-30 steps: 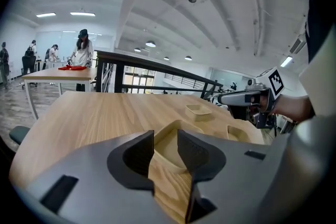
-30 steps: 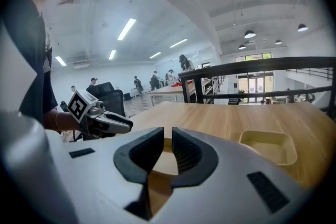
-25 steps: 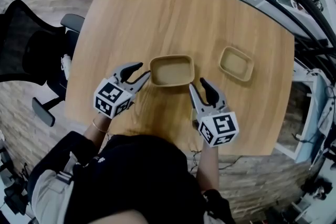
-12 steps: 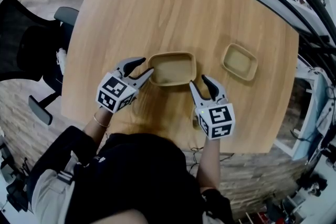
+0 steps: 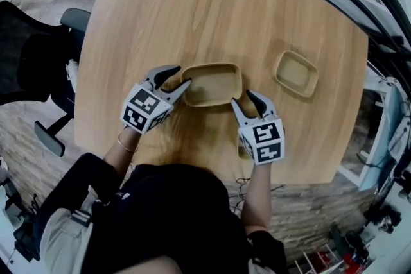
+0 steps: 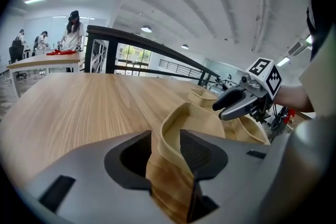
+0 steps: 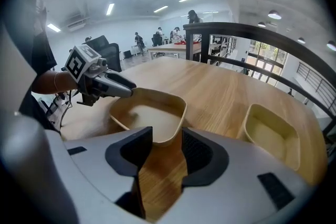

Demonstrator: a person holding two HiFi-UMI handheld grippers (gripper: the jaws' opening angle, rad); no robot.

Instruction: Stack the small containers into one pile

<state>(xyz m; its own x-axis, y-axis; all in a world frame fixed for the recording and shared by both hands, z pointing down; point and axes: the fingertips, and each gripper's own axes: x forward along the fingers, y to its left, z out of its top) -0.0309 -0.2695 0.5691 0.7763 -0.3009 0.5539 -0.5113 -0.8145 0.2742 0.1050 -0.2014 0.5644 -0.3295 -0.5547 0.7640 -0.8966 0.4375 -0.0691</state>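
The left hand-held gripper (image 5: 182, 76) and right hand-held gripper (image 5: 243, 98), jaws just opened wide, straddle the thin rim of the probably light, stiff container (image 5: 212, 83).

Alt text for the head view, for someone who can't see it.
Seen from above, a person holds the left gripper and right gripper, jaws open and just widened, at the left end and near right corner of a larger container on a wooden table. A smaller container sits apart to its right.
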